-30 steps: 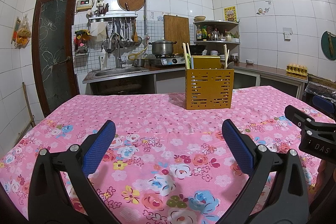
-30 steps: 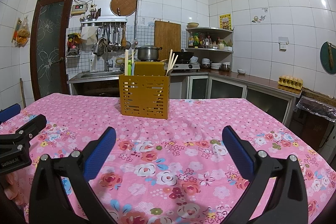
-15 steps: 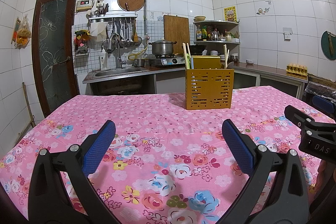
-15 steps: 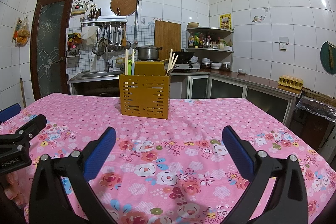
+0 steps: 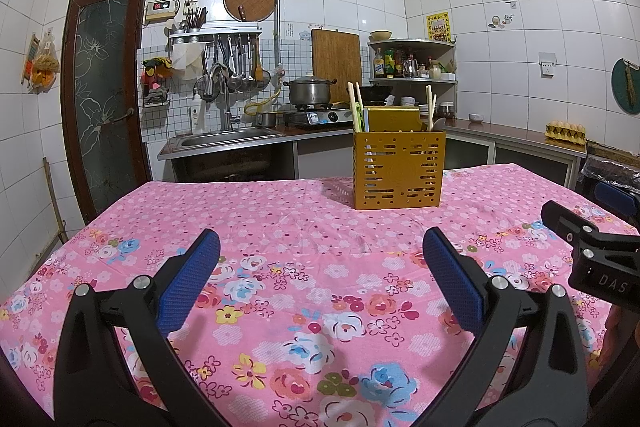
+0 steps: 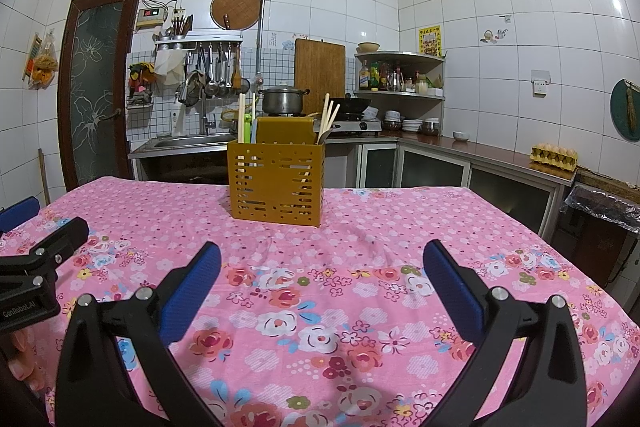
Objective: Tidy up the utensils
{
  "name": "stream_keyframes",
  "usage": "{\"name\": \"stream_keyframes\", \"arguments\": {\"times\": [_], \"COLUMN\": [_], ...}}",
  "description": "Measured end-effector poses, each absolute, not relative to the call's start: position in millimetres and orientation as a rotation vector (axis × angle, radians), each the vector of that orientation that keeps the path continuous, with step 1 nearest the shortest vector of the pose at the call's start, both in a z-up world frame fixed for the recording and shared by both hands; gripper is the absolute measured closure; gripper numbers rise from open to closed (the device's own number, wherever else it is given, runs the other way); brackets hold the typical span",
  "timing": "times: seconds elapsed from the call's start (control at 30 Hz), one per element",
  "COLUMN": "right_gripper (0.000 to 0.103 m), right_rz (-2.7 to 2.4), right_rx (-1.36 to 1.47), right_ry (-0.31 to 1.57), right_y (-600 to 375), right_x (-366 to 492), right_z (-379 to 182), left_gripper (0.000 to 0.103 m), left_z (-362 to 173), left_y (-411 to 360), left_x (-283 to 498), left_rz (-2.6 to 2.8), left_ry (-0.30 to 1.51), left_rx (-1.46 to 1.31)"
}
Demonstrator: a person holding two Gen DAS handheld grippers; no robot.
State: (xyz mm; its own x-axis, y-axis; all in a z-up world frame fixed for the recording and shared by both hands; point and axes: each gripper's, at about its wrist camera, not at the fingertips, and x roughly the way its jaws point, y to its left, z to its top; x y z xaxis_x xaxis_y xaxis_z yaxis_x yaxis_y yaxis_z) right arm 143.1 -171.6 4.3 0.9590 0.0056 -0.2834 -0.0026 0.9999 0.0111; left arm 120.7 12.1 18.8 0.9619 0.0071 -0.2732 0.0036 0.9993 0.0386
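Utensil holder (image 5: 398,171) beyond both spread hand-held grippers (image 5: 320,279)

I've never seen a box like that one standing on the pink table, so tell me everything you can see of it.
The utensil holder is a squarish mustard-yellow caddy, seemingly plastic or painted metal, its walls pierced with rows of slots and small round holes. It stands upright on the floral tablecloth, toward the far side, with a taller solid panel rising at its back. Pale chopsticks stick up at its left end, more lean at its right end, and something green and blue shows beside the left ones. Neither gripper touches it.
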Motion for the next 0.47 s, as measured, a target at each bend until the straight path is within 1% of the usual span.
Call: {"name": "stream_keyframes", "arguments": {"times": [0.47], "right_gripper": [0.004], "right_rz": [0.004], "right_rx": [0.01], "right_ry": [0.287], "right_y": [-171.9], "right_x": [143.1], "right_z": [4.3], "left_gripper": [0.005], "left_z": [18.3], "left_y": [12.0], "left_x": [120.3], "left_rz": [0.003], "left_ry": [0.281], "left_rx": [0.037]}}
